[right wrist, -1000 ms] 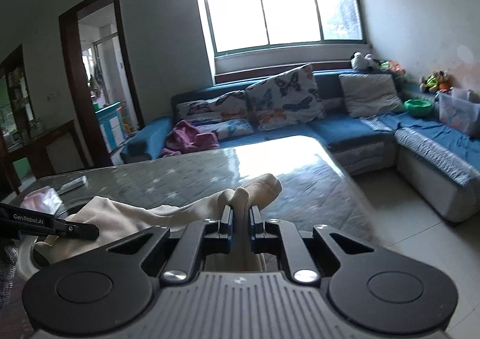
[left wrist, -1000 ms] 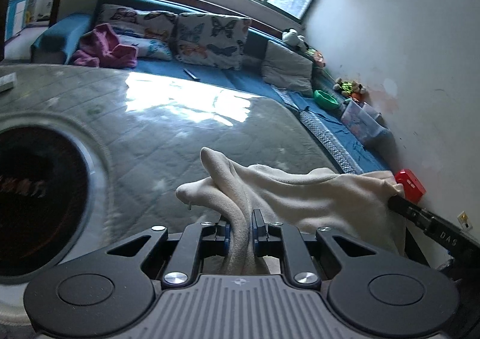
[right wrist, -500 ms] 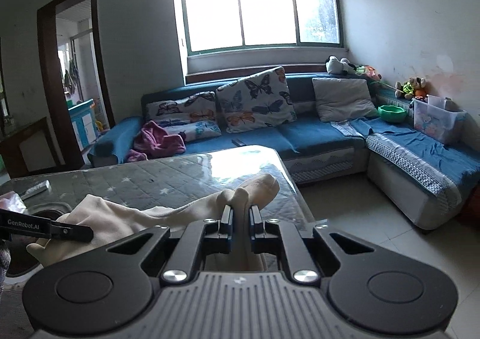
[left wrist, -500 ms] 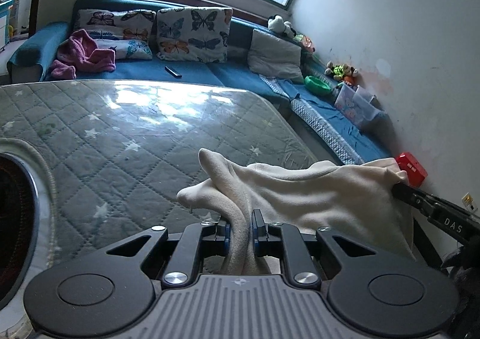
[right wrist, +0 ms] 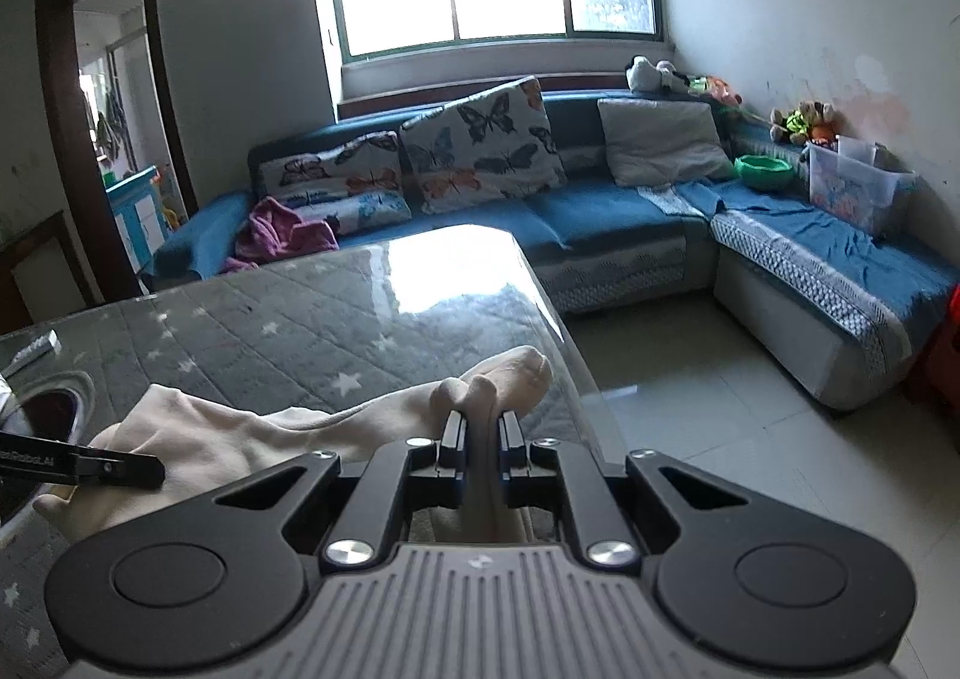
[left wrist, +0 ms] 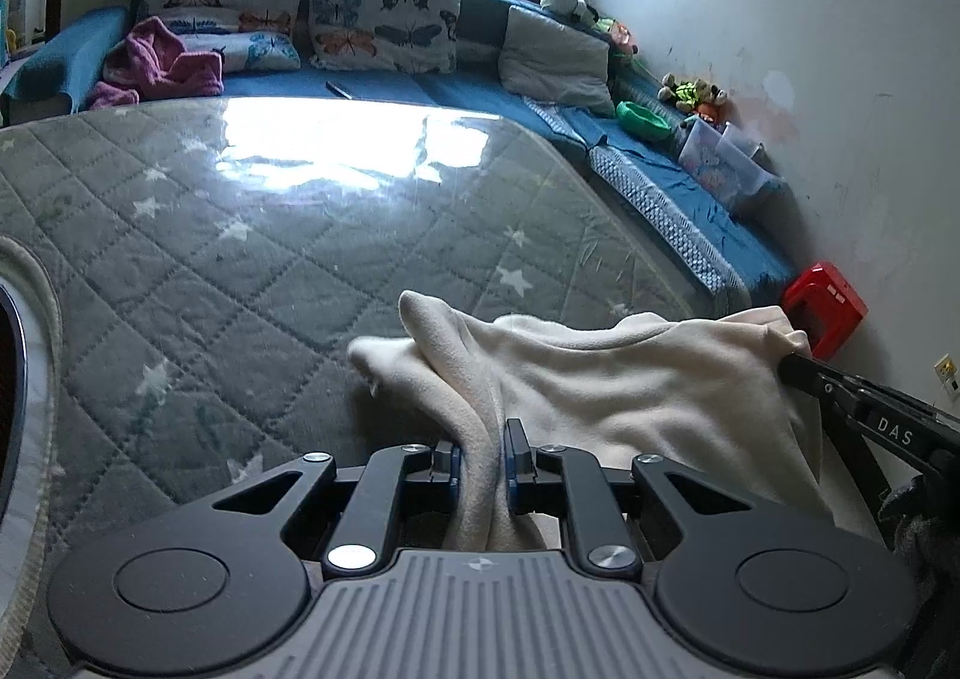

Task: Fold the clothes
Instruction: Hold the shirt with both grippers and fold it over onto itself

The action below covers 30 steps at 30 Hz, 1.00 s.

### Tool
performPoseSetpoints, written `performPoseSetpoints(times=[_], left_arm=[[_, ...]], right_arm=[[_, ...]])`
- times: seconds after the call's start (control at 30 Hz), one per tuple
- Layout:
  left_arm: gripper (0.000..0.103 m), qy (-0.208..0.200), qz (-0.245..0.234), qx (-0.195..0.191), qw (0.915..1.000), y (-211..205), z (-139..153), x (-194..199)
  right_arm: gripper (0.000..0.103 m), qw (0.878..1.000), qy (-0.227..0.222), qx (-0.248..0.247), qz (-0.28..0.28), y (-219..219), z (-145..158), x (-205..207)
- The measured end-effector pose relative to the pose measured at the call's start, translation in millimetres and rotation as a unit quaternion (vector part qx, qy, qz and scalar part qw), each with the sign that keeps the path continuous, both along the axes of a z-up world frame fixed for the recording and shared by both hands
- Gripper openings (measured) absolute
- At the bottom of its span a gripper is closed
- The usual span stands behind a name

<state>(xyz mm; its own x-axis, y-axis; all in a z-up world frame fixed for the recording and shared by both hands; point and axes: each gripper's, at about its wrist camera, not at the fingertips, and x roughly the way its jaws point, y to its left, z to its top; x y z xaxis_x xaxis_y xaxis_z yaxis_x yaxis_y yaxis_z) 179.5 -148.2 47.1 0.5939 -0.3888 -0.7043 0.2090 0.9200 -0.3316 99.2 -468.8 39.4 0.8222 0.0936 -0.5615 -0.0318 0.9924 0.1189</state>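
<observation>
A cream fleece garment (left wrist: 630, 379) hangs stretched between my two grippers above the grey quilted table (left wrist: 270, 235). My left gripper (left wrist: 480, 448) is shut on one bunched edge of it. My right gripper (right wrist: 480, 433) is shut on another bunched edge (right wrist: 498, 379). In the left wrist view the right gripper's black finger (left wrist: 840, 391) pinches the garment's far right corner. In the right wrist view the left gripper's finger (right wrist: 90, 466) shows at the left against the cloth (right wrist: 228, 433).
A blue corner sofa (right wrist: 600, 211) with butterfly cushions and a purple garment (right wrist: 282, 235) stands behind the table. A round dark dish (left wrist: 12, 367) sits at the table's left. A red box (left wrist: 828, 313) stands by the right wall. Tiled floor (right wrist: 720, 379) lies right of the table.
Both grippers have moved with the garment held taut. The views have tilted down toward the table and it fills more of each frame. Both grips are unchanged.
</observation>
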Motion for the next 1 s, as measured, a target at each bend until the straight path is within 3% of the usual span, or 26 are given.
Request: performPoseSetpoints(times=[1.0], left_arm=[[0.015, 0.028, -0.04, 0.007, 0.9988, -16, -17, -11]], right_arm=[[0.01, 0.998, 0.042, -0.034, -0.034, -9, -31, 16]])
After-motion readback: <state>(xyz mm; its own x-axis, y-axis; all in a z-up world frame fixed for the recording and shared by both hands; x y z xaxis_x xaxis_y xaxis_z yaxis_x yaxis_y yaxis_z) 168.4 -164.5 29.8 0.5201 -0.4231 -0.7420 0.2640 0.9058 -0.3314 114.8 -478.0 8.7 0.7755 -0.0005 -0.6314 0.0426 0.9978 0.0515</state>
